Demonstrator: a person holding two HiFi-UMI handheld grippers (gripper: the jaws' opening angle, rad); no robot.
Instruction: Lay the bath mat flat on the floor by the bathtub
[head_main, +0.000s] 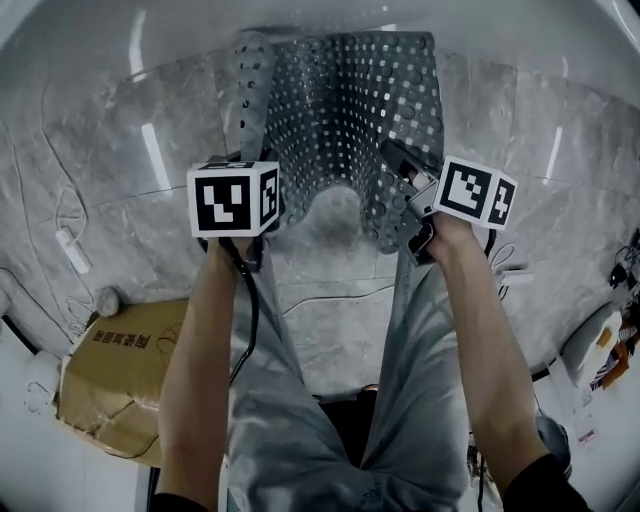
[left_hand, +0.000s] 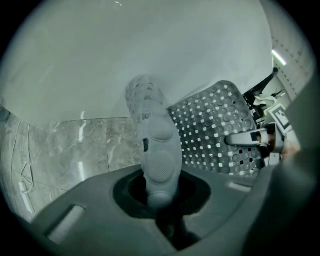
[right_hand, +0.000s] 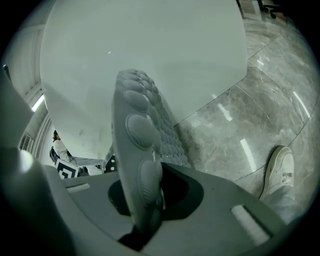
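The grey bath mat (head_main: 340, 110), full of small holes and round suction cups, hangs between my two grippers just above the marble floor (head_main: 120, 130), in front of the white bathtub (head_main: 90, 35). In the head view, my left gripper (head_main: 262, 208) grips its near left corner and my right gripper (head_main: 402, 170) its near right corner. The left gripper view shows the mat's edge (left_hand: 156, 150) pinched in the left gripper (left_hand: 157, 195). The right gripper view shows the mat's edge (right_hand: 137, 145) clamped in the right gripper (right_hand: 147, 210). Between the two grips the mat sags.
A brown cardboard package (head_main: 120, 375) lies on the floor at the lower left, with thin white cables (head_main: 65, 235) beside it. Small items (head_main: 610, 340) crowd the right edge. The person's legs (head_main: 330, 400) and a white shoe (right_hand: 277, 172) stand just behind the mat.
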